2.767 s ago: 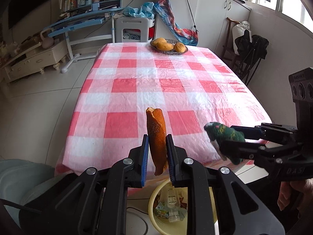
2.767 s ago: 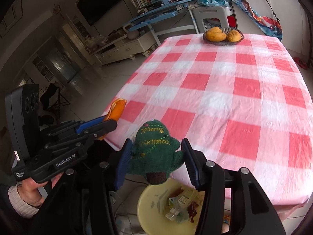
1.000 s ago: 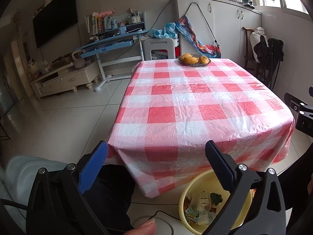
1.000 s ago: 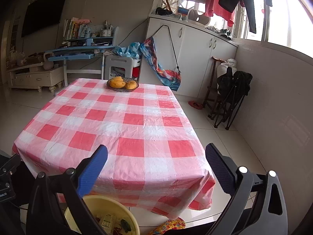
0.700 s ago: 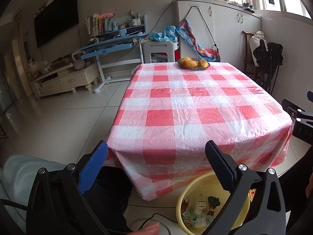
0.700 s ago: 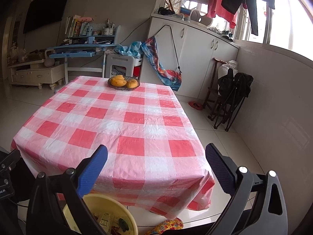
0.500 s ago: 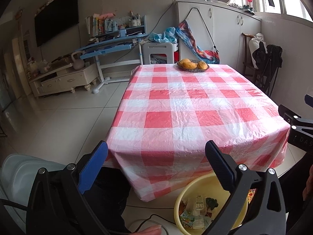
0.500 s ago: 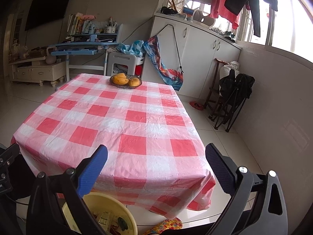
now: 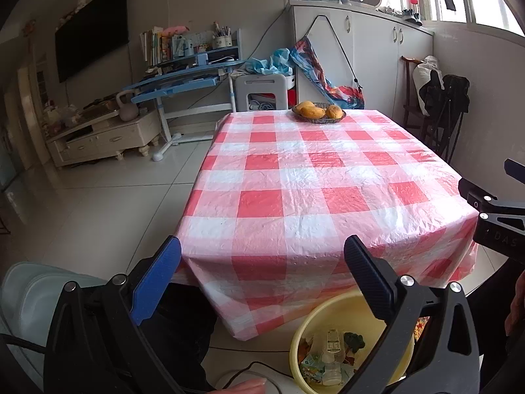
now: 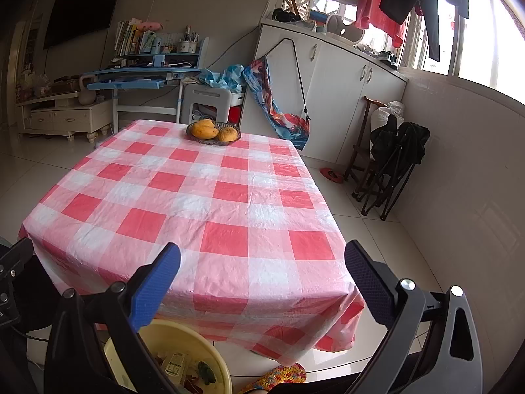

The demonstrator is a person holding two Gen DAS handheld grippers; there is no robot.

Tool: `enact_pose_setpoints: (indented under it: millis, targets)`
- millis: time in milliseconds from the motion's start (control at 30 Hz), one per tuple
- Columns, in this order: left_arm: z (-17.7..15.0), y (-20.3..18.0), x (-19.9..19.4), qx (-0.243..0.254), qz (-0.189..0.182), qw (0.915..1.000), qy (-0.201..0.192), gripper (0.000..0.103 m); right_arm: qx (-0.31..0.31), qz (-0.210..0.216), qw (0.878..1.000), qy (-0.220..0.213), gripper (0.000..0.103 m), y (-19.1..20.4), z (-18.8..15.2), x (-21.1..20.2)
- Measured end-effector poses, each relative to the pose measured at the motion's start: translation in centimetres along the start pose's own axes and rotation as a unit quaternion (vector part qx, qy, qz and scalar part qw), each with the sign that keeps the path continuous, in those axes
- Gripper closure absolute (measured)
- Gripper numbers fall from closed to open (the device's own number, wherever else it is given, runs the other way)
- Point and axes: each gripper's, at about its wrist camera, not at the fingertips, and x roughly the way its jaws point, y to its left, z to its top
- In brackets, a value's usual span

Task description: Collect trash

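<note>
A yellow basin (image 9: pixel 305 328) stands on the floor below the table's near edge, holding a small plastic bottle (image 9: pixel 332 351), a green felt toy (image 9: pixel 353 339) and paper scraps. The same yellow basin (image 10: pixel 216 358) shows at the bottom left of the right wrist view, with the green felt toy (image 10: pixel 206 371) in it. My left gripper (image 9: pixel 262 257) is open and empty, held back from the table. My right gripper (image 10: pixel 262 264) is open and empty too. The red-and-white checked tablecloth (image 9: pixel 315 177) carries no trash.
A woven basket of orange fruit (image 9: pixel 318 111) sits at the table's far end. Beyond it are a white stool (image 9: pixel 262 92), a blue desk (image 9: pixel 183 82) and white cabinets (image 10: pixel 341 75). A folded black chair (image 10: pixel 393 164) stands at the right wall. Part of the right gripper's body (image 9: pixel 498 216) shows at the left view's right edge.
Both grippers let go of what they held, an orange peel and the green felt toy, which now lies in the basin. Both have drawn back and up from the table.
</note>
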Motion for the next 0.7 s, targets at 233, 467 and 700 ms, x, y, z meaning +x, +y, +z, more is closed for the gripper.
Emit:
enact_pose_setpoints:
  millis: [233, 467, 700]
  targets:
    - [0.03, -0.17, -0.14, 0.001, -0.006, 1.0000, -0.002, 0.007, -0.001, 0.000, 1.000, 0.001, 0.007, 0.05, -0.01, 0.03]
    - [0.02, -0.17, -0.13, 0.000, -0.006, 1.0000, -0.002, 0.007, -0.003, 0.002, 1.000, 0.004, 0.007, 0.17, -0.19, 0.20]
    - [0.03, -0.17, -0.14, 0.001, -0.005, 1.0000, -0.002, 0.007, -0.004, 0.003, 1.000, 0.006, 0.007, 0.28, -0.23, 0.18]
